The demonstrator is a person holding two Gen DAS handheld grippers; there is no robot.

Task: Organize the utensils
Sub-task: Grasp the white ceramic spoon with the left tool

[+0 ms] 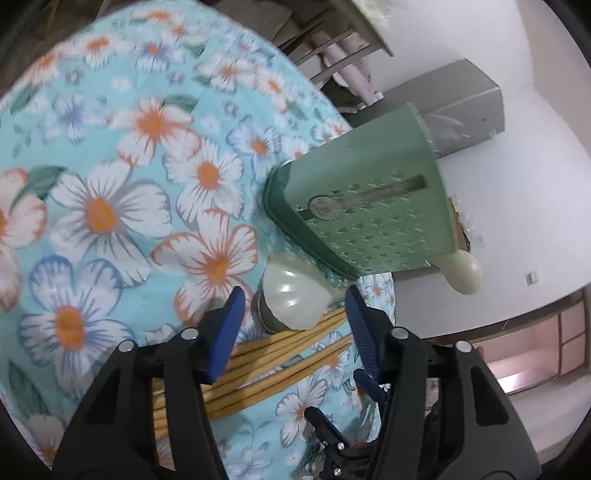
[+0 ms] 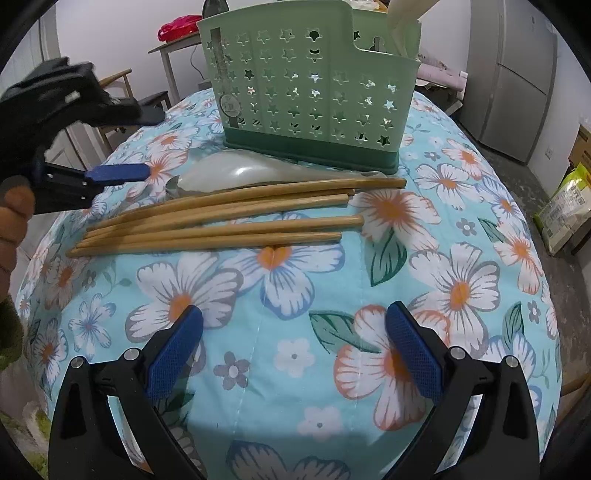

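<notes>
Right wrist view gives us the clearest count: the green holder (image 2: 310, 88) stands upright on the flowered cloth (image 2: 280, 332), and at least one pale utensil (image 2: 402, 26) already stands in one of its compartments. Just in front of the holder's base lie a pale spoon (image 2: 236, 171) and, a little nearer to us, the wooden chopsticks (image 2: 221, 221), side by side and flat. So we judge the job barely begun: one piece stored, the spoon and all the chopsticks left to move. Our right gripper (image 2: 293, 347) hangs well short of the holder, its jaws wide and nothing between them. Our left gripper (image 1: 293, 314), seen from its own camera, is down beside the holder with its jaws about half closed, straddling the spoon's bowl and the chopstick tips; the blue pads (image 1: 229, 325) do not seem to press on anything yet. Next we would expect to close on the spoon or a chopstick and lift it into the holder.
</notes>
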